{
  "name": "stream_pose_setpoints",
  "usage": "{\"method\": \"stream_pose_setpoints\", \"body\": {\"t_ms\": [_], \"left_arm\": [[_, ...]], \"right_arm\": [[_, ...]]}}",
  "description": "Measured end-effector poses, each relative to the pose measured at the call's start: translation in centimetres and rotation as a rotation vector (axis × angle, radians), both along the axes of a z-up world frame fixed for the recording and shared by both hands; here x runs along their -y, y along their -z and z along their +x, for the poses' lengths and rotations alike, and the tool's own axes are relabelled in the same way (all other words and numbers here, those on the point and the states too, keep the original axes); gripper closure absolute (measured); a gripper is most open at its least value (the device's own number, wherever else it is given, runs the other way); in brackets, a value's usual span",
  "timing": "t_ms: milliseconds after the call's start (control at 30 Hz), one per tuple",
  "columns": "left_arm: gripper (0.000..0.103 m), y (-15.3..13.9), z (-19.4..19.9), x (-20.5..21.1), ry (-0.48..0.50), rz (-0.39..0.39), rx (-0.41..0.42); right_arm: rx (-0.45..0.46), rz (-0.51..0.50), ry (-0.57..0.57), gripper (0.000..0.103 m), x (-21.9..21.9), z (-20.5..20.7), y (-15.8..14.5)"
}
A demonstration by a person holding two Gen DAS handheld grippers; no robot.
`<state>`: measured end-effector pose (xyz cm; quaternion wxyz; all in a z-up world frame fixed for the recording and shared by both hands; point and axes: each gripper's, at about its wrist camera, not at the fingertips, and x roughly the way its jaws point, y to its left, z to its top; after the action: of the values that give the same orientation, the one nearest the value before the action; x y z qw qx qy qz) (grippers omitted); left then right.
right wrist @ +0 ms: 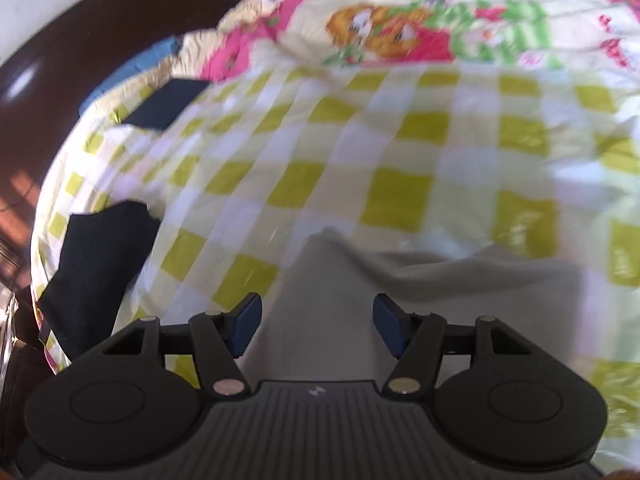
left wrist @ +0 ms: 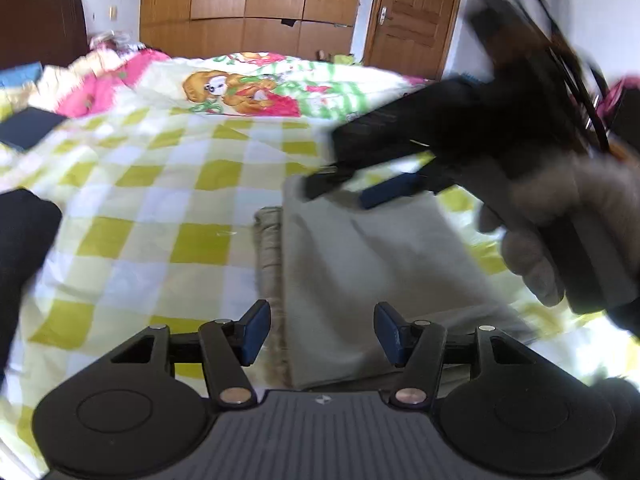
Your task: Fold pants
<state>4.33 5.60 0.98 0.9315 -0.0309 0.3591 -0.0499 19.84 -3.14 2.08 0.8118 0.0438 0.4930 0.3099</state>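
On the checked bedsheet (left wrist: 152, 200), folded grey pants (left wrist: 360, 272)

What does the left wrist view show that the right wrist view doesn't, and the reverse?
Only the left wrist view shows the right gripper from outside, open over the far edge of the grey pants, plus the wardrobe and door. Only the right wrist view shows the dark headboard. Both share the pants, the checked bedsheet and the bear-print quilt.
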Motion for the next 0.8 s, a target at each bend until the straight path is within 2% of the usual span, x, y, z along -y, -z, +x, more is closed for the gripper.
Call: {"method": "stream_pose_setpoints", "body": {"t_ms": [33,100,133,167,200,267,333,433,533,600,667,700,767,800], "left_arm": [[0.035,0.6,0.3,0.0,0.001,0.029,-0.013],[0.051,1.4,0.8,0.1,0.028,0.027,-0.034],[0.059,1.5,0.8,0.1,0.033,0.022,-0.038],[0.065,1.3,0.5,-0.1,0.037,0.015,-0.026],[0.069,0.8,-0.2,-0.8,0.040,-0.005,-0.012],[0.073,0.1,-1.0,-1.5,0.036,-0.066,0.004],[0.076,-0.5,-1.8,-2.2,0.025,-0.103,0.020],[0.077,-0.9,-3.3,-2.7,0.009,-0.092,0.064],[0.076,0.3,-3.4,-2.2,0.013,-0.032,-0.001],[0.073,1.4,-3.4,-2.0,0.030,-0.006,-0.043],[0.068,1.5,-3.2,-2.2,0.016,-0.012,-0.060],[0.068,1.3,-3.1,-2.5,0.013,-0.020,-0.058],[0.067,0.7,-3.4,-2.8,0.004,-0.026,-0.046],[0.067,0.3,-3.8,-2.9,0.003,-0.029,-0.041]], "right_arm": [[0.008,-0.040,0.011,0.041,-1.0,0.2,0.6],[0.055,-0.127,-0.002,0.068,-2.6,0.4,1.5],[0.054,-0.143,-0.002,0.084,-2.6,0.2,1.6],[0.036,-0.115,-0.014,0.094,-2.1,-0.1,1.2],[0.053,-0.112,-0.035,0.095,-2.0,-0.8,0.3],[0.117,-0.134,-0.080,0.095,-2.4,-2.2,-1.3],[0.127,-0.117,-0.104,0.095,-2.9,-3.0,-2.2],[0.130,-0.094,-0.113,0.095,-4.0,-3.5,-1.8],[0.185,-0.125,-0.189,0.095,-5.9,-5.3,-0.3],[0.241,-0.187,-0.284,0.091,-7.2,-7.1,0.9],[0.223,-0.197,-0.318,0.084,-7.8,-7.5,2.1],[0.221,-0.179,-0.309,0.082,-7.6,-7.5,2.1],[0.186,-0.111,-0.274,0.071,-6.7,-7.0,1.0],[0.170,-0.069,-0.250,0.070,-5.9,-6.9,0.0]]}}
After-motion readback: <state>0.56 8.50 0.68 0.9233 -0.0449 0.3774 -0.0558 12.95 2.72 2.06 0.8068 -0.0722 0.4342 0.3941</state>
